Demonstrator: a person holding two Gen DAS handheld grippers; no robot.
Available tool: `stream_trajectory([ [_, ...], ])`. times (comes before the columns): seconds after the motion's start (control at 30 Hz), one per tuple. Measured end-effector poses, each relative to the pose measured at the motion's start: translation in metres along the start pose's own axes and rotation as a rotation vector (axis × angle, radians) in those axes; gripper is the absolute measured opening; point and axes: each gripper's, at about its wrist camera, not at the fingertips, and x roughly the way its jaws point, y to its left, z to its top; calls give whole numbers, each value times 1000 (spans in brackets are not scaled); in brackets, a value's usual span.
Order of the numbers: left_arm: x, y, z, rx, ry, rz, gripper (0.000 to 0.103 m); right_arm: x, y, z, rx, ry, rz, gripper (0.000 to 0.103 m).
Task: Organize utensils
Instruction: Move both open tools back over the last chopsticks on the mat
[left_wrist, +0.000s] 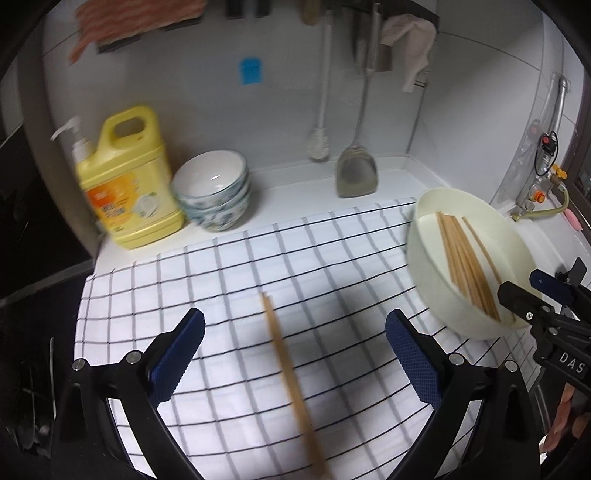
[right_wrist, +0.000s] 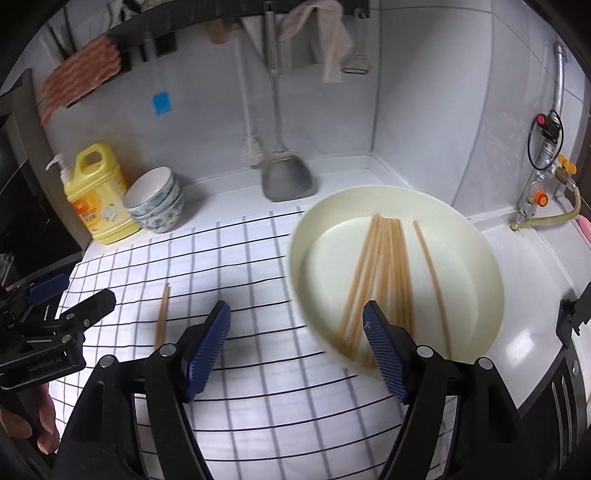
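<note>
So the bundle of pale wooden chopsticks is lying loose in the wide cream plastic basin, and one pair of wooden chopsticks is already out on the white cloth with the black grid. My guess is the step in hand is fetching more sticks from the basin. I'd come in low along the sticks and pinch across just two, since they're fanned and will roll. The right gripper is angled down at the basin's near rim, jaws apart and empty. The left gripper hangs over the cloth straddling the laid-out pair, wide open, not touching.
</note>
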Motion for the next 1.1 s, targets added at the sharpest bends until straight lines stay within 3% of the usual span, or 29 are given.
stream_trajectory([
  [0.57,1,92,-72,-96,90,54,97,31,90,-68,-55,96,104,73],
  [1.1,22,117,-107,-179,150,85,97,88,119,-100,-117,202,135,73],
])
